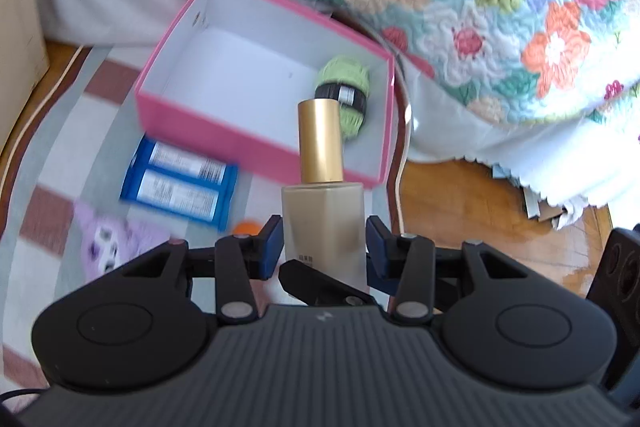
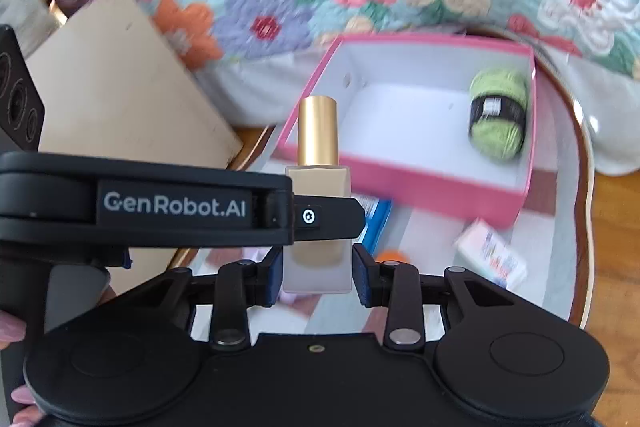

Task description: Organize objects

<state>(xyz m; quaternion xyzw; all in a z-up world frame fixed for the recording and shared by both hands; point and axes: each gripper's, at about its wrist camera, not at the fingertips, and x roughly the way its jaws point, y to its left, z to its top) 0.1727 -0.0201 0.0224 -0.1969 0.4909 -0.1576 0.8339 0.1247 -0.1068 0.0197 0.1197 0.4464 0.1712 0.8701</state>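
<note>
Frosted glass forms the square-shouldered bottle [image 1: 324, 227], pale beige inside and topped by a smooth cylindrical gold cap [image 1: 320, 143]. It stands upright in the air, just near of the box. The left gripper [image 1: 324, 247] has its blue pads [image 1: 270, 247] pressed against the bottle's two sides. The right gripper [image 2: 318, 267] clamps the lower body in the same way.

Only the right view shows the left tool side-on. It reaches in from the left at a right angle, and one black finger crosses the glass. The left view shows only a black fingertip of the right tool low across the bottle.

Beyond the bottle, on a checked mat [image 1: 52, 167], lie a glossy blue packet [image 1: 180, 183], a fuzzy purple plush [image 1: 108, 247] and a small orange object [image 1: 246, 227], all blurred. A white carton [image 2: 492, 255] appears in the right view alone, as does a flat brown board [image 2: 120, 87] at far left.

Farther off sits the pink cardboard box [image 1: 256, 131], white inside. It holds a green yarn ball [image 1: 346, 95] with a black band in its right corner. A quilted floral bedspread [image 1: 480, 7] hangs behind.
</note>
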